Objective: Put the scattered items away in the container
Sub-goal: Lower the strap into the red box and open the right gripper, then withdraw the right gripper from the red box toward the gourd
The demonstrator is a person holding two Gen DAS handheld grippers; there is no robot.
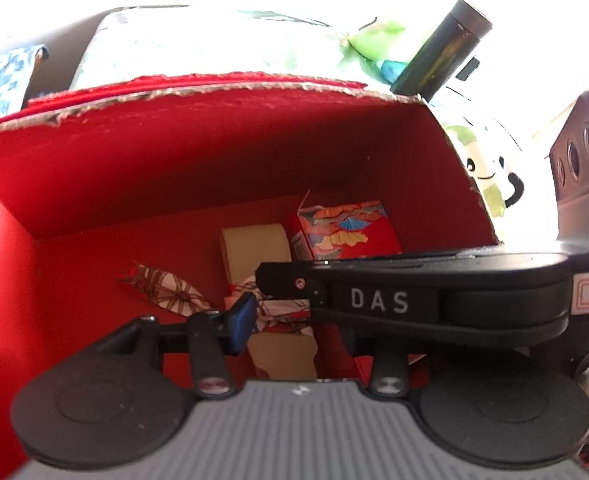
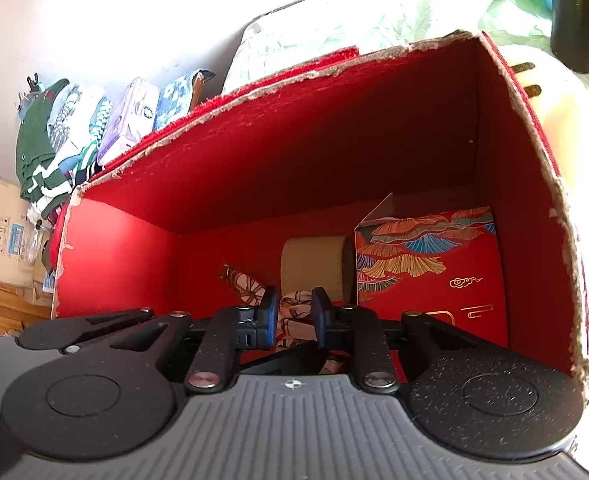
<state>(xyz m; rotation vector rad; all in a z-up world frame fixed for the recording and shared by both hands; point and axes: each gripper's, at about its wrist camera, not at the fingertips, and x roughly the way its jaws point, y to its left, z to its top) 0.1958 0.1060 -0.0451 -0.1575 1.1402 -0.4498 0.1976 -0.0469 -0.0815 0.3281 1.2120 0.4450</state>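
Right now pinching patterned cloth [image 2: 292, 314] between right gripper [image 2: 293, 312] pads, low inside red box [image 2: 334, 120]. Cannot tell left gripper [image 1: 282, 316] spread, far finger hidden. Needs only release straight down; beige roll [image 2: 314, 268] just beyond.

I see a very bright light at the top of both views, so bright it turns white. A pale wall [image 2: 106, 20] stands at the back. Along it I see a row of folded clothes [image 2: 58, 136] (green, striped, purple and blue ones), leaning side by side. Below them sits a brown cardboard box [image 2: 10, 232] on a wooden floor [image 2: 14, 312]. A soft, pale green bedspread [image 2: 334, 24] lies farther back, with a bright green plush toy [image 1: 374, 40] on it.
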